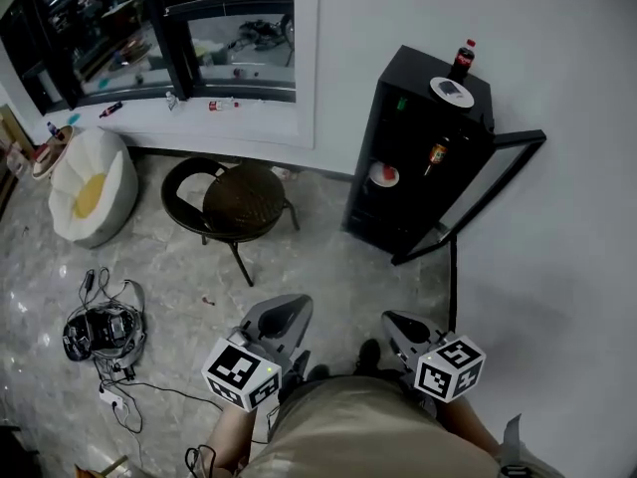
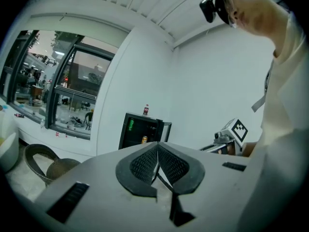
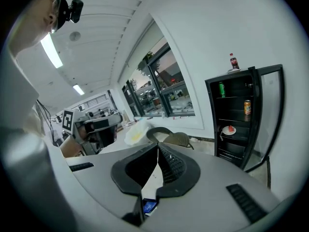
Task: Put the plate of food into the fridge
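At far left of the head view, an egg-shaped white cushion (image 1: 93,187) with a yellow centre sits by the window (image 1: 229,38), with a tangle of cables (image 1: 105,337) on the marble floor below it; neither gripper view shows the cables. Next comes a round dark wicker chair (image 1: 239,202). Low in the frame the left gripper (image 1: 286,312) is held level and clenched on nothing, its pads pressed together. Just right of it the right gripper (image 1: 400,324) is likewise squeezed closed and empty.

Further right stands the black fridge (image 1: 423,147), its glass door (image 1: 483,192) swung wide. The plate of food (image 1: 384,174) rests on the middle shelf inside. The right gripper view shows something red on the plate, perhaps fruit, and a green can (image 3: 222,89) on the top shelf. The left gripper view catches only an orange can (image 2: 144,139). A cola bottle (image 1: 461,60) and a white dish (image 1: 451,90) sit on the fridge top.
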